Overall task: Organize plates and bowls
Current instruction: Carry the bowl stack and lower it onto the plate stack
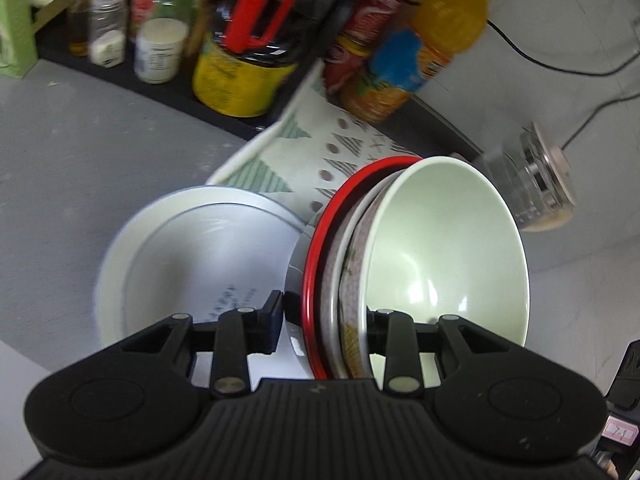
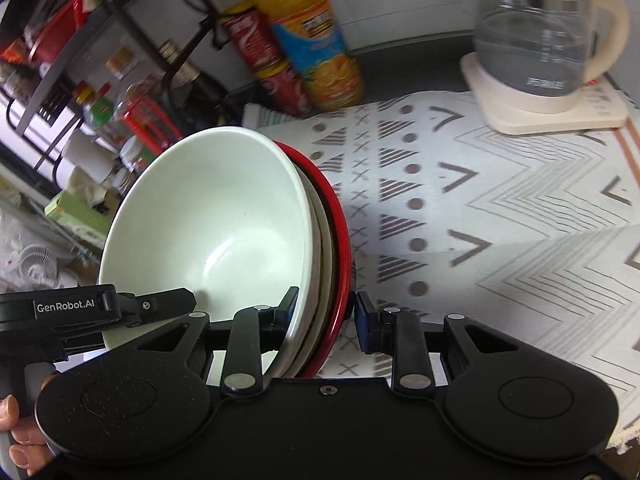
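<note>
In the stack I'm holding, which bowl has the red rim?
The outermost bowl, at the bottom of the nest. The pale green bowl sits innermost, with a patterned bowl between them; neither has a red rim.

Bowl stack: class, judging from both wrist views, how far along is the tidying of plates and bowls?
Done: the pale green bowl already sits nested in patterned dishes and a red-rimmed bowl, forming one stack. In hand: the left gripper and right gripper each clamp that stack's rim, tilted above the patterned mat. Left: the white plate lies apart on the grey counter, and the stack is not yet set down.
</note>
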The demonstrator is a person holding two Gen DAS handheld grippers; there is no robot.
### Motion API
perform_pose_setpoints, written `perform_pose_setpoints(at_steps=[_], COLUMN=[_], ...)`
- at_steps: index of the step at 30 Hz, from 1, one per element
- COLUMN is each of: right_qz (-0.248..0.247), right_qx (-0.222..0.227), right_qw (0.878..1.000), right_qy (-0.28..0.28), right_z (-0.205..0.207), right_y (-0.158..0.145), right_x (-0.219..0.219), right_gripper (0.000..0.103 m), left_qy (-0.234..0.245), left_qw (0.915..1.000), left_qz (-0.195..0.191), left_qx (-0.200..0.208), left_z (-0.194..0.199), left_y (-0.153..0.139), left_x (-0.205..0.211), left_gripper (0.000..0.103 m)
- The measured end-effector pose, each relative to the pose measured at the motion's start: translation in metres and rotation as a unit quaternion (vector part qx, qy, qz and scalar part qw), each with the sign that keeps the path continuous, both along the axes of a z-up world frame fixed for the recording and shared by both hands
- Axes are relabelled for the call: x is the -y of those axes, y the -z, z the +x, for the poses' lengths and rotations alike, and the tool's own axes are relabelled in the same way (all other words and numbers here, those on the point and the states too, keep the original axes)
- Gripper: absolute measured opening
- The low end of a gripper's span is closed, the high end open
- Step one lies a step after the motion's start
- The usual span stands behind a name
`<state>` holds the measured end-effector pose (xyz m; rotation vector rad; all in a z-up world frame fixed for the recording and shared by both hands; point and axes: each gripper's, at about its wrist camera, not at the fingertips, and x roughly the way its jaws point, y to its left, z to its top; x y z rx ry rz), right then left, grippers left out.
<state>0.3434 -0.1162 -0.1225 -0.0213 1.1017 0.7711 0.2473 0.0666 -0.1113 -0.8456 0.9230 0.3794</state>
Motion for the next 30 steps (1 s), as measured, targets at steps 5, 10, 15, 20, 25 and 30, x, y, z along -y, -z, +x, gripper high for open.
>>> perform_pose_setpoints(at_steps=[5, 10, 15, 20, 25, 30], right_qz=[-0.01, -0.024, -0.033, -0.044, -0.054, -0.064], right_qx=[-0.006, -0.008, -0.015, -0.025, -0.024, -0.025], right_qw=[1.0, 0.998, 0.997, 0.996, 0.995, 0.995], right_qy=[-0.025, -0.054, -0.072, -0.074, -0.078, -0.077], right_z=[-0.007, -0.017, -0.025, -0.029, -0.032, -0.035], right_y=[0.004, 0.009, 0.017, 0.025, 0.03, 0.035], right_x=[-0.024, -0.05, -0.067, -0.075, -0.081, -0.082], right_gripper=[0.028, 0.028, 0.028, 0.027, 0.027, 0.027], left_qy=[-0.025, -0.045, -0.063, -0.071, -0.076, -0.078], left_qw=[0.9996, 0.9988, 0.9977, 0.9969, 0.9964, 0.9957], left_qz=[-0.007, -0.016, -0.018, -0.025, -0.028, -0.04], left_qx=[-0.005, -0.011, -0.015, -0.025, -0.026, -0.031], left_z=[-0.016, -0.036, -0.052, -0.058, -0.063, -0.067], left_y=[0.005, 0.011, 0.017, 0.027, 0.033, 0.043], left_x=[-0.016, -0.034, -0.048, -0.055, -0.057, -0.058], left_gripper=[0.032, 0.031, 0.032, 0.031, 0.031, 0.031])
